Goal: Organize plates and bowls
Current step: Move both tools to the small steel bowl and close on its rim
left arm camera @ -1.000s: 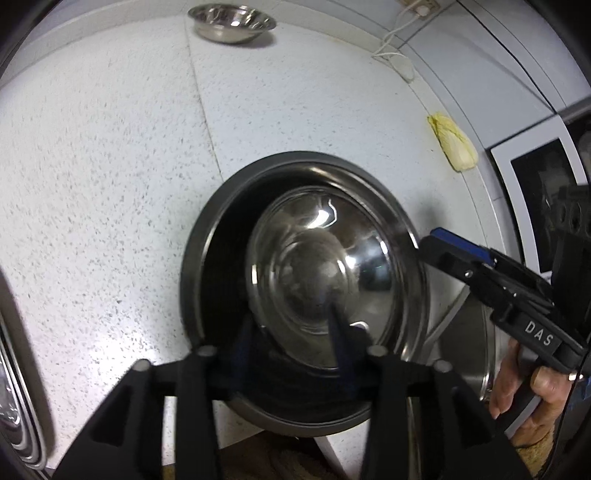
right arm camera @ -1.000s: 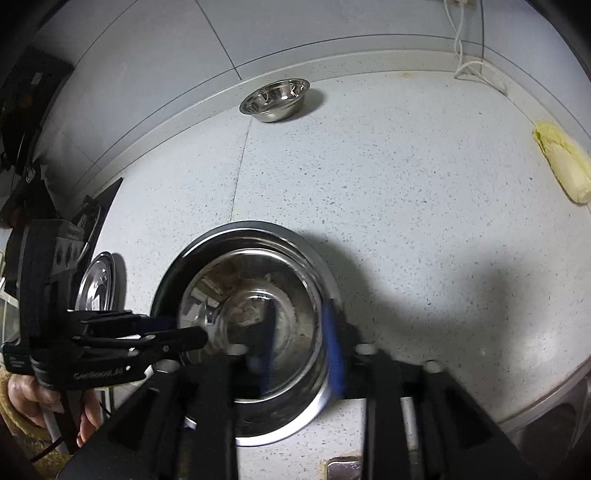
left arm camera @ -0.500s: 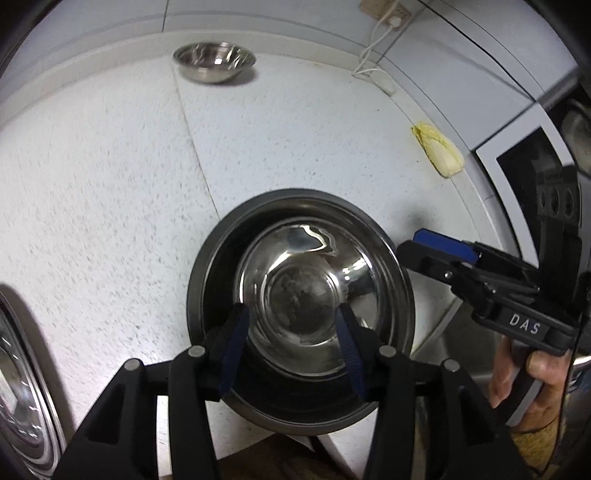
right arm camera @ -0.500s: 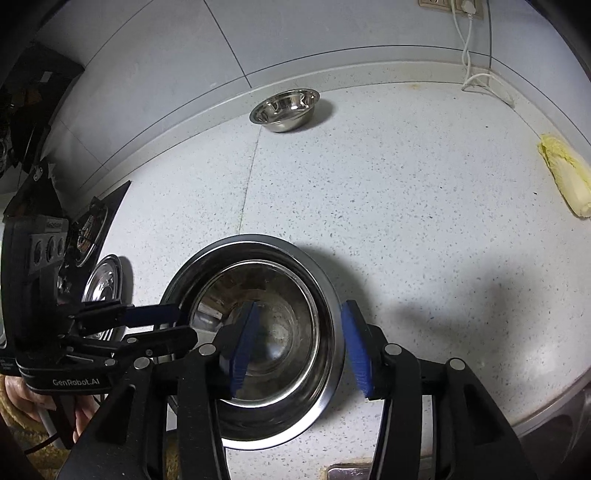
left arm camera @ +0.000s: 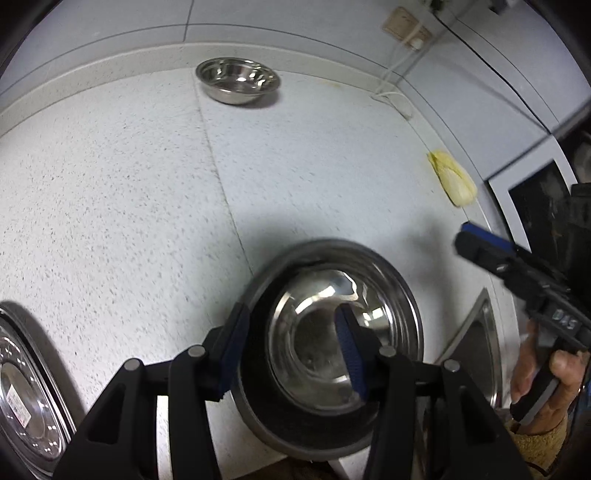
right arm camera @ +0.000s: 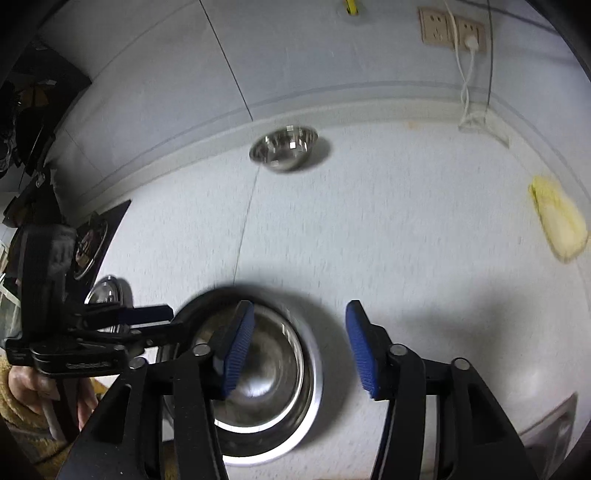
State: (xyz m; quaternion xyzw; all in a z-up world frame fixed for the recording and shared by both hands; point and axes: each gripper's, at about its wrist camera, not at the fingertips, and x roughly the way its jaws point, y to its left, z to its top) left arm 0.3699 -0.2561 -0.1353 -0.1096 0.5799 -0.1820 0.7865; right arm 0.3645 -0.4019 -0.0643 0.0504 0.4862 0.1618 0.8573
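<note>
Two steel bowls are nested at the near edge of the speckled surface (left arm camera: 110, 192): a smaller shiny bowl (left arm camera: 321, 332) sits inside the larger steel bowl (left arm camera: 399, 295). The left claw (left arm camera: 291, 350) hangs over them, fingers spread, one blue pad outside the big bowl's left rim and the other above the inner bowl; whether either touches metal I cannot tell. The right claw (right arm camera: 299, 347) is spread wide too, gripping nothing, its left pad over the nested bowls and its right pad over bare surface. At the back by the wall stands a lone small steel bowl (left arm camera: 238, 81), well apart. A steel plate (left arm camera: 26, 387) lies at the left edge. To the right, a yellow cabbage (left arm camera: 452, 177) rests near the wall, below a white cable (right arm camera: 467, 92) plugged into the wall socket (right arm camera: 450, 27).
</note>
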